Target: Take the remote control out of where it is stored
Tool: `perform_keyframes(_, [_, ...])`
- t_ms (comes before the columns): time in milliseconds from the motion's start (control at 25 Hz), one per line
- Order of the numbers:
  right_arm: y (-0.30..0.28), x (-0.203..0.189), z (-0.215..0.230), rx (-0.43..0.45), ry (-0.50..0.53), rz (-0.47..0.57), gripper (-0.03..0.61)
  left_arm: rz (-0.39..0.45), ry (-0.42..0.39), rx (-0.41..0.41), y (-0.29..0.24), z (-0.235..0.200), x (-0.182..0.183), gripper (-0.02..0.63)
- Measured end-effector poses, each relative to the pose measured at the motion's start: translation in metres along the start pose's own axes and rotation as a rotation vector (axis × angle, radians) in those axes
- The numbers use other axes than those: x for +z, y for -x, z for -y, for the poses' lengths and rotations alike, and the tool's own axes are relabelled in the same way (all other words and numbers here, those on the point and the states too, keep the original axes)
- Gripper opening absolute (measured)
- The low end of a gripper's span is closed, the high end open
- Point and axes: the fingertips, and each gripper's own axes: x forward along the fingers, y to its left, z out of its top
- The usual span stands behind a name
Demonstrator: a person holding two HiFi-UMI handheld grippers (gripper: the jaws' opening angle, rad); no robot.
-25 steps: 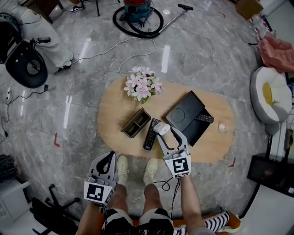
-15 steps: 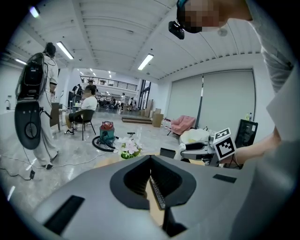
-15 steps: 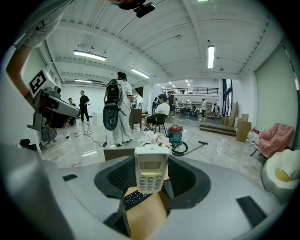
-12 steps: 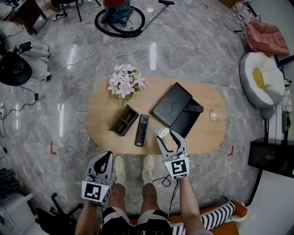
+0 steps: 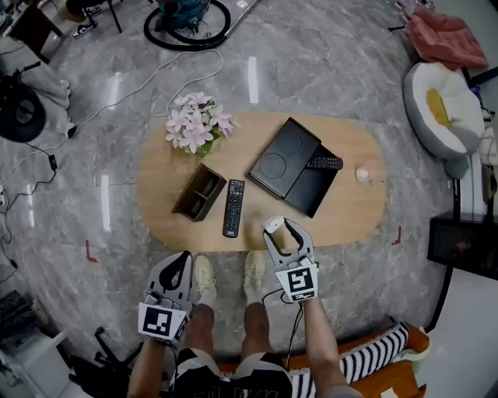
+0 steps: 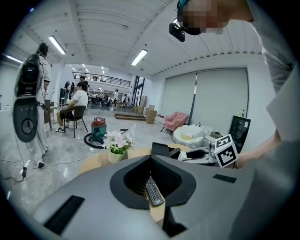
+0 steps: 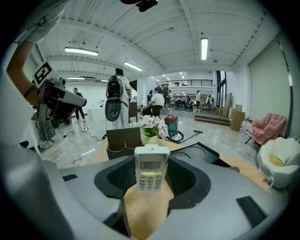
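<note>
My right gripper (image 5: 275, 230) is shut on a small white remote control (image 5: 271, 225), held upright over the near edge of the oval wooden table (image 5: 358, 218). Between the jaws in the right gripper view, the white remote (image 7: 151, 168) shows its screen and buttons. A long black remote (image 5: 233, 207) lies flat on the table beside a brown two-compartment holder (image 5: 199, 192). Another black remote (image 5: 324, 162) rests on the open black box (image 5: 286, 161). My left gripper (image 5: 176, 274) hangs shut and empty below the table edge, by the person's knees.
A pot of pink and white flowers (image 5: 196, 123) stands at the table's far left. A small white object (image 5: 362, 174) sits near the right end. On the floor are a vacuum hose (image 5: 187, 19) and a cable, with a white round seat (image 5: 440, 109) at the right.
My right gripper has drawn back with the white remote from beside the black box and black remote to the table's near edge. The left gripper has stayed low and shut.
</note>
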Motion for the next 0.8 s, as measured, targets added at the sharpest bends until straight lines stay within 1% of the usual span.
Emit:
perform_keyframes(400, [-0.008, -0.034, -0.001, -0.007, -0.005, -0.042, 0.222, -0.041, 0.005, -0.018, -0.009, 0.004, -0.026, 0.008])
perform_keyframes(800, [-0.009, -0.07, -0.01, -0.001, -0.008, -0.114, 0.222, -0.048, 0.016, -0.023, -0.015, 0.003, -0.035, 0.008])
